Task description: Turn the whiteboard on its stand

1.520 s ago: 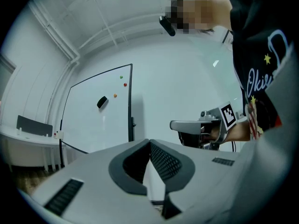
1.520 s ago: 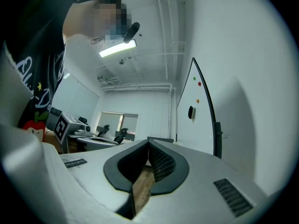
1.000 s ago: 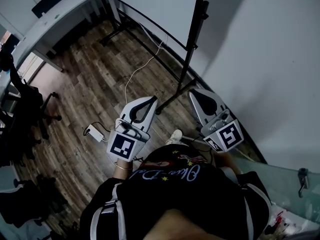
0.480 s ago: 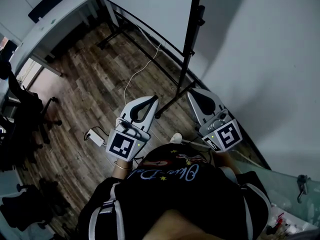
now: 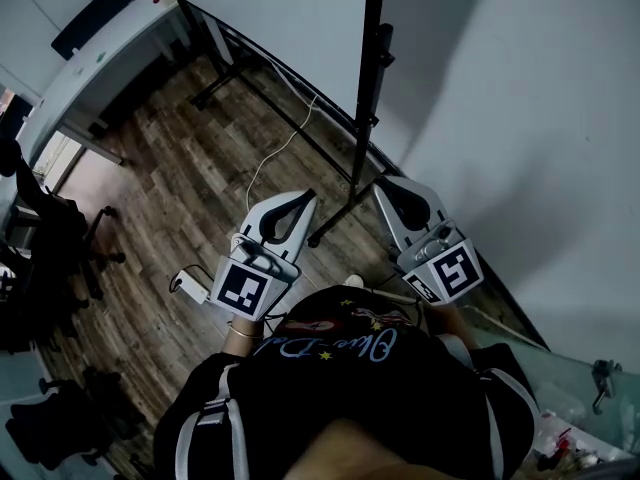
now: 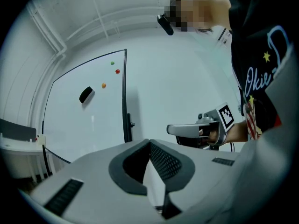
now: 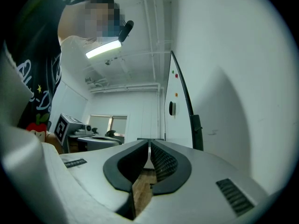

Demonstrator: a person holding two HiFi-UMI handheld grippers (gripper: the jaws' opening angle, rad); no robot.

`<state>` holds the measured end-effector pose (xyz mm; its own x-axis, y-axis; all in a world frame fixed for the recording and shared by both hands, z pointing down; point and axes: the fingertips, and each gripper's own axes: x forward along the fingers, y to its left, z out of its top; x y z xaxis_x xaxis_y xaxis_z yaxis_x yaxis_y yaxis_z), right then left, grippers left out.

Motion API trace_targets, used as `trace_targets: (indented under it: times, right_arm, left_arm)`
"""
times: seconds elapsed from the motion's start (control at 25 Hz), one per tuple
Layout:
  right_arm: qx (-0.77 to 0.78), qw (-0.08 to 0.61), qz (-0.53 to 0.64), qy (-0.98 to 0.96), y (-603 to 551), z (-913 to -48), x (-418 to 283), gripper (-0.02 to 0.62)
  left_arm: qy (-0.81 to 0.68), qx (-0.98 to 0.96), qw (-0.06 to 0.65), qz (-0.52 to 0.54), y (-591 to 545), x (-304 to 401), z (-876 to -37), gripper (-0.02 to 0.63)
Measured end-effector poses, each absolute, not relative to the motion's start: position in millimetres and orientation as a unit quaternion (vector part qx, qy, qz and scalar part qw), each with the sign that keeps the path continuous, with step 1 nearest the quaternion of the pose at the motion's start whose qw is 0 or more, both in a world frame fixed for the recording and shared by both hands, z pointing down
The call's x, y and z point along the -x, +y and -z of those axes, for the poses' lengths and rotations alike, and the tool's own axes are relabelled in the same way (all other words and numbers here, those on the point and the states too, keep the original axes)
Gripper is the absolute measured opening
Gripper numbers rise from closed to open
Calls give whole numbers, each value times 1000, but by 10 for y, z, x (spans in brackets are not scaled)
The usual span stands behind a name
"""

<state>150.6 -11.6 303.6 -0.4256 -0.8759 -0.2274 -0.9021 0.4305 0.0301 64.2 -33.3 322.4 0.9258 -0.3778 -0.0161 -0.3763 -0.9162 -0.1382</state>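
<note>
The whiteboard [image 5: 300,18] stands on a black wheeled stand [image 5: 366,88] against the white wall, ahead of both grippers. In the left gripper view the whiteboard [image 6: 79,115] carries a black eraser [image 6: 85,94] and three small magnets, with the stand's post [image 6: 126,111] at its right edge. In the right gripper view the board [image 7: 169,120] is edge-on beside its post [image 7: 196,129]. My left gripper [image 5: 306,197] and right gripper [image 5: 384,185] hang short of the stand's foot, a little apart. Both are shut and hold nothing: left gripper [image 6: 149,143], right gripper [image 7: 149,143].
A white desk [image 5: 100,58] runs along the far left wall. Office chairs [image 5: 45,218] stand at the left. A white cable [image 5: 270,153] trails over the wooden floor to an adapter [image 5: 185,286]. A glass tabletop [image 5: 560,368] lies at the lower right.
The stand's post has drifted left and stands more upright in the head view. Both grippers keep their places and stay shut.
</note>
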Motion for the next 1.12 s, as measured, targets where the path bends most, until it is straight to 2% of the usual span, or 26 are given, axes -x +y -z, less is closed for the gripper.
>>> trace_targets:
  times: [0.64, 1.12]
  right_arm:
    - [534, 81, -81, 837, -358, -2987, -1845, 52]
    - [555, 84, -87, 823, -593, -2890, -1977, 58]
  left_arm:
    - [198, 978, 64, 16, -593, -913, -3222, 17]
    - [146, 987, 71, 1, -813, -1298, -3185, 17]
